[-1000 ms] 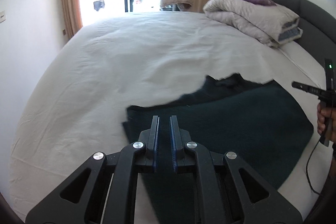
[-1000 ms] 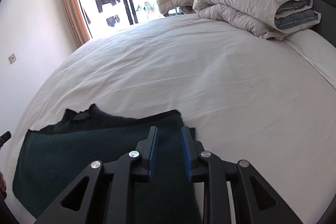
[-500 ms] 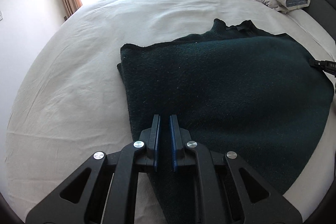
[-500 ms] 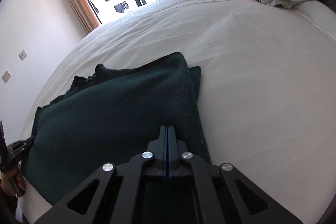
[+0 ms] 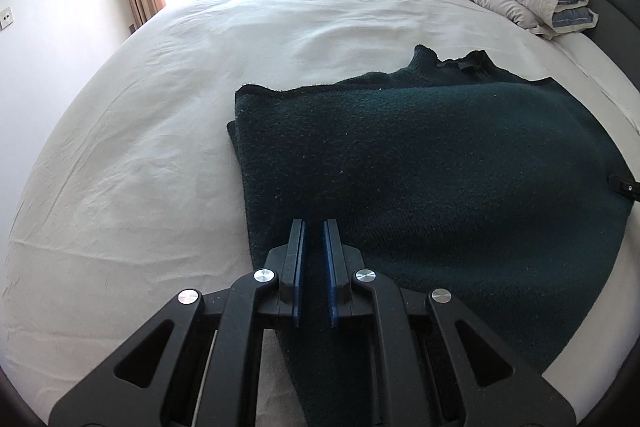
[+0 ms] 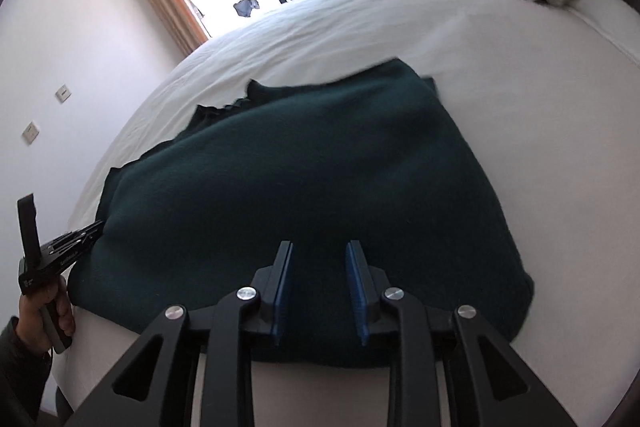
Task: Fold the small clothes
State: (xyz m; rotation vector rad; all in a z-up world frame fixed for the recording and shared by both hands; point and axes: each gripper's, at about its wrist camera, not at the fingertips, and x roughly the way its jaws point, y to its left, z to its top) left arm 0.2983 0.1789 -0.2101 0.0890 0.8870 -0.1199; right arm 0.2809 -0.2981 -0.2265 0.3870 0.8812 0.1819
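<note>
Only the right view shows left tongs [image 6: 94, 227] touching sweater [image 6: 304, 179].

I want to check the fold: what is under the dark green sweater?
The white bed sheet lies around the dark green sweater. A lower layer peeks out at its left edge; anything else beneath is covered.

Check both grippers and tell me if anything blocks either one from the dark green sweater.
Nothing visible does. The left gripper and right gripper both hang directly over the dark green sweater, jaws parted, with only its knit beneath them on the white bed.
</note>
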